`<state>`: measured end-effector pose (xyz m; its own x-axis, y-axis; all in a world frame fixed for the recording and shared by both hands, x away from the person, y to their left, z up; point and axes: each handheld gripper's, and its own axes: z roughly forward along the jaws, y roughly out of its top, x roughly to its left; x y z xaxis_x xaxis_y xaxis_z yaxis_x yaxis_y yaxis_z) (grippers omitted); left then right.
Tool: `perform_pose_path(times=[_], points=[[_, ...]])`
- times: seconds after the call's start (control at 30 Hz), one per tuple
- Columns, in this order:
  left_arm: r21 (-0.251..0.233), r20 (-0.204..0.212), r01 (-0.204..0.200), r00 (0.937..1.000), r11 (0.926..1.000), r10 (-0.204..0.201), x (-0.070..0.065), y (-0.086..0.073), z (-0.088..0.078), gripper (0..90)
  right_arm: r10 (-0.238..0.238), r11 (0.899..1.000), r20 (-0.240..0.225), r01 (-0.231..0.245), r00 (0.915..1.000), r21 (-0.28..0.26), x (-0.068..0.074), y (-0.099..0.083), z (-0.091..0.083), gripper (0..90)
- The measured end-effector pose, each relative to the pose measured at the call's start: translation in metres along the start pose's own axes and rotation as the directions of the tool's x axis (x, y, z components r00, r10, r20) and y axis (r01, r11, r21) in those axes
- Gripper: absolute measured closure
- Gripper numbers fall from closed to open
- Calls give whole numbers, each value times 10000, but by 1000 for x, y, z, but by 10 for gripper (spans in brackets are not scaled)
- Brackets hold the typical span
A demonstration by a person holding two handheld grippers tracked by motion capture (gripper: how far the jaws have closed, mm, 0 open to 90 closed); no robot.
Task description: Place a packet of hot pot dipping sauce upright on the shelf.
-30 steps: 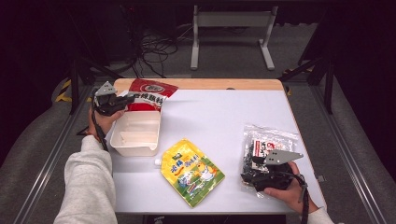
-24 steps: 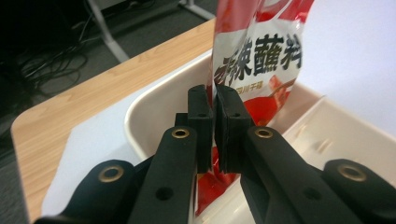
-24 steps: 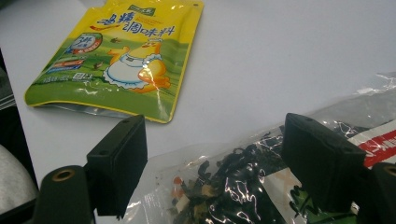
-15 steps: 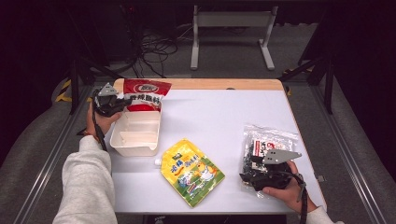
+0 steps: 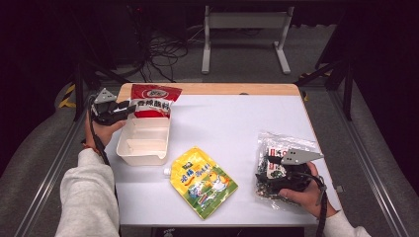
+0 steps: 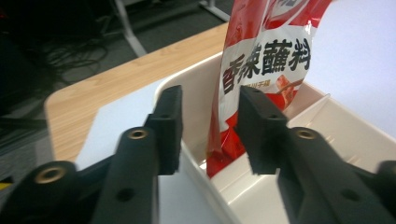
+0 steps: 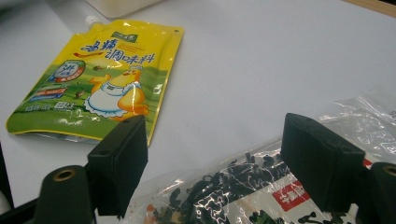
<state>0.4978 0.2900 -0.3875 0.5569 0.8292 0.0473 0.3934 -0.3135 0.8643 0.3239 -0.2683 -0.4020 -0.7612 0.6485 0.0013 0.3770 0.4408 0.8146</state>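
A red seasoning packet (image 5: 154, 101) leans with its lower end inside the white plastic tray (image 5: 141, 160) at the table's left. My left gripper (image 5: 129, 109) sits at the packet's left edge. Its jaws have just been opening, and in the left gripper view the packet (image 6: 266, 56) stands between them with a gap beside it, above the tray (image 6: 299, 154). Near the front right, my right gripper (image 5: 264, 170) rests open over a clear bag of dark dried food (image 5: 276, 148). The bag (image 7: 261, 196) lies below the wide-apart jaws (image 7: 215, 154).
A yellow and green spouted pouch (image 5: 202, 180) lies flat at the front middle of the white table, and the right gripper view has it (image 7: 102, 79) to the left. A wooden strip (image 5: 222, 89) edges the table's far side. Cables and a metal stand are on the floor beyond.
The left gripper's jaws have parted around the red packet, which stays propped in the tray. The right hand and the bag have not moved.
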Motion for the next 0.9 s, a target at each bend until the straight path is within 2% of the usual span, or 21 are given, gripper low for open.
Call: perform_pose_path(times=[0.07, 0.1, 0.13, 0.2, 0.23, 0.27, 0.3, 0.33, 0.4, 0.5, 0.6, 0.7, 0.87, 0.9], points=[[-58, 22, 7, 10000, 10000, -7, -2, -1, -3, 555, -76, 10000, 15, 76, 10000, 60, 1, -1, 0, 228], [-214, -127, -44, 9999, 9998, 41, -7, -5, -13, 538, -120, 9999, -4, 120, 9999, 95, 2, -3, 0, 228], [-285, -187, 54, 9998, 9996, -60, -11, -6, -18, 486, -184, 9997, 23, 184, 9998, 131, 2, -4, 0, 228], [-435, -446, 124, 9989, 9990, -144, -22, -10, -31, 444, -220, 9996, 79, 218, 9997, 179, 2, -5, 0, 228], [-435, -446, 124, 9989, 9990, -144, -22, -10, -31, 421, -220, 9996, 79, 218, 9997, 179, 2, -5, 0, 228], [-618, -198, 222, 9995, 9978, -235, -27, -13, -38, 421, -144, 9998, 5, 144, 9999, 116, 1, -6, -1, 228], [-668, -124, 222, 9997, 9975, -230, -31, -15, -42, 411, -166, 9998, 55, 165, 9998, 103, 0, -5, -1, 228], [-732, -186, 83, 9998, 9973, -97, -37, -17, -48, 399, -155, 9999, 58, 154, 9999, 78, 0, -5, -1, 229], [-914, 118, 5, 9999, 9958, 6, -50, -22, -58, 364, -231, 9997, 141, 230, 9996, 100, -1, -6, 0, 230], [-1014, 437, -132, 9989, 9948, 177, -67, -30, -67, 326, -460, 9987, 386, 450, 9982, 257, -3, -7, 2, 231], [-927, 878, -203, 9957, 9955, 285, -89, -41, -73, 292, -564, 9981, 398, 553, 9976, 289, -4, -7, 4, 234], [-1053, 1250, -379, 9908, 9937, 510, -110, -50, -79, 287, -488, 9987, 311, 482, 9983, 191, -6, -7, 5, 239], [-665, 1846, -826, 9783, 9944, 937, -143, -62, -88, 286, -415, 9991, 365, 413, 9985, 68, -8, -6, 4, 244], [-677, 1993, -761, 9760, 9948, 882, -149, -64, -91, 286, -441, 9990, 379, 439, 9983, 69, -7, -6, 4, 244]])
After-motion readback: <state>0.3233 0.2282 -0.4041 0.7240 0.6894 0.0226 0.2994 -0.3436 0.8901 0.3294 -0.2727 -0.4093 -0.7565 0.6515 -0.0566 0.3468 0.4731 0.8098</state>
